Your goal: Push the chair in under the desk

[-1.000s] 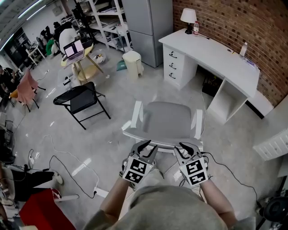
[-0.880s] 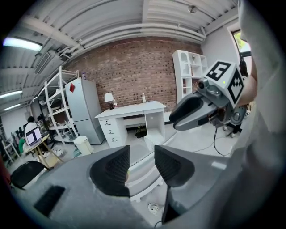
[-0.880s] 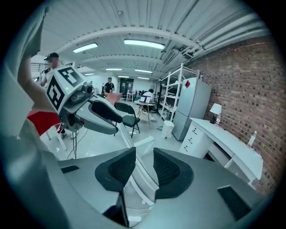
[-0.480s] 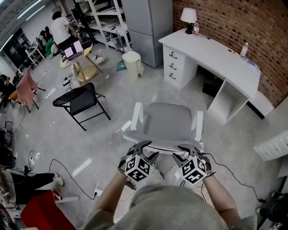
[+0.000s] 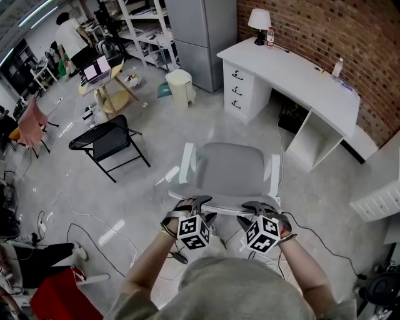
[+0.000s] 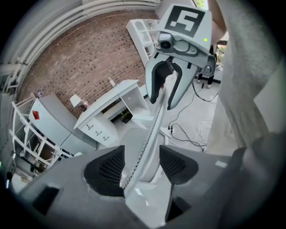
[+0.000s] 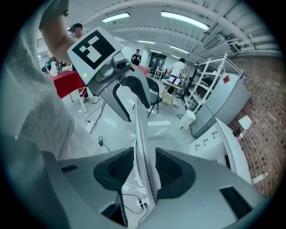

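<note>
A chair with a grey seat (image 5: 231, 165) and white armrests stands on the concrete floor, apart from the white desk (image 5: 300, 75) by the brick wall. I stand behind its thin backrest rim (image 5: 225, 201). My left gripper (image 5: 199, 209) (image 6: 142, 163) straddles that rim (image 6: 149, 138) and its jaws are opening, with a gap beside the right pad. My right gripper (image 5: 259, 212) (image 7: 144, 167) straddles the rim (image 7: 140, 143) further right, jaws widened, pads close alongside it. Each gripper view shows the other gripper on the same rim.
A black folding chair (image 5: 106, 140) stands to the left, a white bin (image 5: 179, 84) further back. Cables (image 5: 87, 219) trail over the floor at left, near a red box (image 5: 53, 294). A lamp (image 5: 257, 19) stands on the desk, and a white unit (image 5: 378, 200) sits at right.
Both grippers' jaws have spread wider around the backrest rim, and my hands have drawn slightly back toward me. The chair stays about where it was.
</note>
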Demonstrator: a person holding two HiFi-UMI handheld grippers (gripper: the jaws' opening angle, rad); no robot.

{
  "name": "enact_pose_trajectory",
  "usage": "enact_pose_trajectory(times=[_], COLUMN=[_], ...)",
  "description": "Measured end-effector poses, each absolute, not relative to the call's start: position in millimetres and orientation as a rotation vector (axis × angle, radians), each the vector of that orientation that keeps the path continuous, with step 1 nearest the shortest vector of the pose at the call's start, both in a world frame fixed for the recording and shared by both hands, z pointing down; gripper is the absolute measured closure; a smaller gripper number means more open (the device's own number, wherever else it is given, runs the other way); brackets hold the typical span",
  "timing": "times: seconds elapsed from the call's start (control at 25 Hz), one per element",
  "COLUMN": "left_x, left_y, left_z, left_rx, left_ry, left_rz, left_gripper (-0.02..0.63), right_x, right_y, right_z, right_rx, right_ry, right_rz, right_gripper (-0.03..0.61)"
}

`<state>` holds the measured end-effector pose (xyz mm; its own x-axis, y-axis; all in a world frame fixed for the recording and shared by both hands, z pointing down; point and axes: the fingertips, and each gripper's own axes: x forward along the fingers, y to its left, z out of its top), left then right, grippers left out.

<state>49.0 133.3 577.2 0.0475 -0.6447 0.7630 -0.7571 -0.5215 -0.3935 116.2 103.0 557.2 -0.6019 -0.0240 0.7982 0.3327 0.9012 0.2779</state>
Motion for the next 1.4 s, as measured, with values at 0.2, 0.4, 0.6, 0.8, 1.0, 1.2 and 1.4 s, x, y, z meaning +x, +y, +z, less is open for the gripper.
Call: enact_pose_trajectory(times=[0.2, 0.4, 0.6, 0.8, 1.0, 1.2, 1.4], left_x=[44, 42, 42, 39, 37, 30, 32], left_y=[127, 122, 119, 114, 112, 110, 112], left_z=[589, 602, 614, 623, 634, 645, 646], left_rx=[2.210, 2.223, 2.231, 2.228, 2.226, 2.221, 2.243], left_ry=[-1.369, -1.261, -1.179, -1.114, -1.032, -0.971, -0.928], left_rz=[1.589, 1.688, 1.743, 1.812, 1.866, 1.905, 1.865], left_gripper=[0.374, 0.374, 0.376, 0.376, 0.377, 0.385, 0.396], right_x=[112, 107, 103, 101, 100, 96, 96], right_y=[99, 97, 96, 93, 88, 87, 88], right_z=[572, 585, 597, 608, 619, 628, 631], right_rx=[-0.275, -0.322, -0.350, -0.372, -0.374, -0.383, -0.396], right_ry=[-2.089, -2.036, -1.997, -1.960, -1.920, -1.893, -1.880], right_rz=[-0.553, -0.565, -0.560, -0.548, -0.564, -0.563, -0.537], right_gripper=[0.448, 0.448, 0.448, 0.448, 0.448, 0.448, 0.448])
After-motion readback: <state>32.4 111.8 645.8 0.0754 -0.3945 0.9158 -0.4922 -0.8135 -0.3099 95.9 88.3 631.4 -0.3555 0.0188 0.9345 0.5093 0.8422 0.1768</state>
